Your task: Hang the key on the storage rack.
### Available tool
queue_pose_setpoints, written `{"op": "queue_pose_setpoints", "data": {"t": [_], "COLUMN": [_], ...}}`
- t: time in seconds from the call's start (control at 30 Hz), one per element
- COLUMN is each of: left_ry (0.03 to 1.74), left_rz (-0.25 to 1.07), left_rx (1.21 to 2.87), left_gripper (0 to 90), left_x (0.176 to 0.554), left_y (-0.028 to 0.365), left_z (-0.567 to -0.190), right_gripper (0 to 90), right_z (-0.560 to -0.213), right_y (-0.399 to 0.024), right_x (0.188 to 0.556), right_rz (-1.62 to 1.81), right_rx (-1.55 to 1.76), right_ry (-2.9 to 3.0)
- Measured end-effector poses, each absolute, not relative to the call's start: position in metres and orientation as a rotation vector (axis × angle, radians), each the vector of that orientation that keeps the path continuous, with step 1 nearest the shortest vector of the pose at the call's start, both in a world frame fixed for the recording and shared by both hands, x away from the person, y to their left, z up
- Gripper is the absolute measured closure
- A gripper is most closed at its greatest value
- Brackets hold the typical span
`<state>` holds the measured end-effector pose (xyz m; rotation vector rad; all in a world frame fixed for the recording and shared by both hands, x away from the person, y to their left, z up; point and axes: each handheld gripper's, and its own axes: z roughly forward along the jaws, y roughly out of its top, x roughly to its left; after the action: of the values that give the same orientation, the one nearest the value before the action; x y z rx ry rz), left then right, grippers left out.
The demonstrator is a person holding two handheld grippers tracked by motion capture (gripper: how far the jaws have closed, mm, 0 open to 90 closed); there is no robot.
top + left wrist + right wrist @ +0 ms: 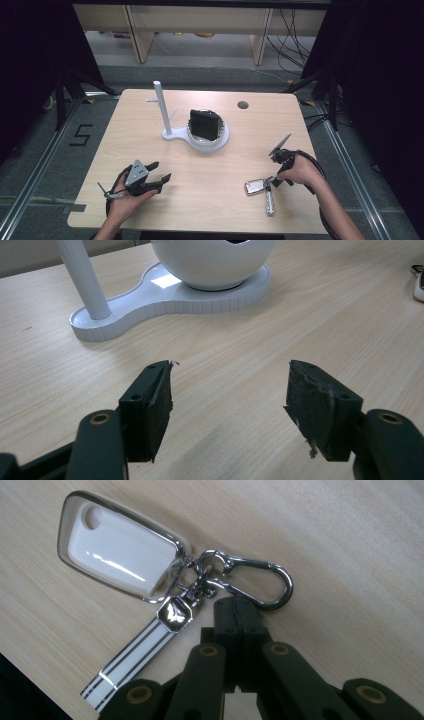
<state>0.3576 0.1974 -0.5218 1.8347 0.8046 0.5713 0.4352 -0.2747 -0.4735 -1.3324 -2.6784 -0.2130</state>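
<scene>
Count: as we tally what lies on the pale wooden table [200,165], we find two hand-held black grippers, one key set and one white stand.
Key set: a glossy white car key fob with a chrome rim [117,547], a silver carabiner clip [252,580] and a white strap with dark stripes and a chrome end cap [137,655], all joined at a small ring.
Key set place: in the high view we see the fob [256,187] flat on the table near the front right edge, with the strap [270,201] running toward the person.
Stand: a white plastic base with an upright post and side pegs [162,107] and a round white bowl [207,137] holding a dark boxy object [204,124]; we cannot tell what that is.
Right gripper [235,611]: jaws pressed together, tips right at the carabiner's lower edge; we cannot tell whether they pinch the metal.
Right hand [300,171]: just beside the key set, its gripper pointing down at it.
Left gripper [230,390]: jaws wide apart over bare wood, holding nothing, aimed at the stand [165,300].
Left hand [127,197]: near the table's front left edge, well apart from the key set.
</scene>
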Motion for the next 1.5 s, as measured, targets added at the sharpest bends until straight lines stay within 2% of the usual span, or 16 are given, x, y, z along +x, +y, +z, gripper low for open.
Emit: {"op": "queue_pose_setpoints", "data": {"t": [0.23,0.6,1.07,1.27,1.37,1.5], "left_ry": [0.802,0.801,0.799,0.798,0.798,0.796], "left_rz": [0.568,0.569,0.571,0.571,0.569,0.570], "left_rx": [1.833,1.834,1.834,1.836,1.836,1.838], "left_gripper": [34.4,34.4,34.4,34.4,34.4,34.3], "left_x": [0.358,0.357,0.357,0.357,0.357,0.357], "left_y": [0.197,0.197,0.197,0.197,0.197,0.197], "left_z": [-0.522,-0.522,-0.522,-0.522,-0.522,-0.522], "right_gripper": [89.4,66.1,76.2,77.0,77.1,77.1], "right_z": [-0.473,-0.468,-0.469,-0.468,-0.473,-0.475], "right_y": [-0.275,-0.277,-0.275,-0.272,-0.278,-0.274], "right_x": [0.440,0.446,0.450,0.451,0.450,0.448], "right_rz": [-0.234,-0.346,-0.294,-0.221,-0.271,-0.291], "right_rx": [-1.357,-1.829,-1.958,-2.014,-1.931,-1.976], "right_ry": [-2.669,-2.362,-2.278,-2.215,-2.328,-2.306]}}
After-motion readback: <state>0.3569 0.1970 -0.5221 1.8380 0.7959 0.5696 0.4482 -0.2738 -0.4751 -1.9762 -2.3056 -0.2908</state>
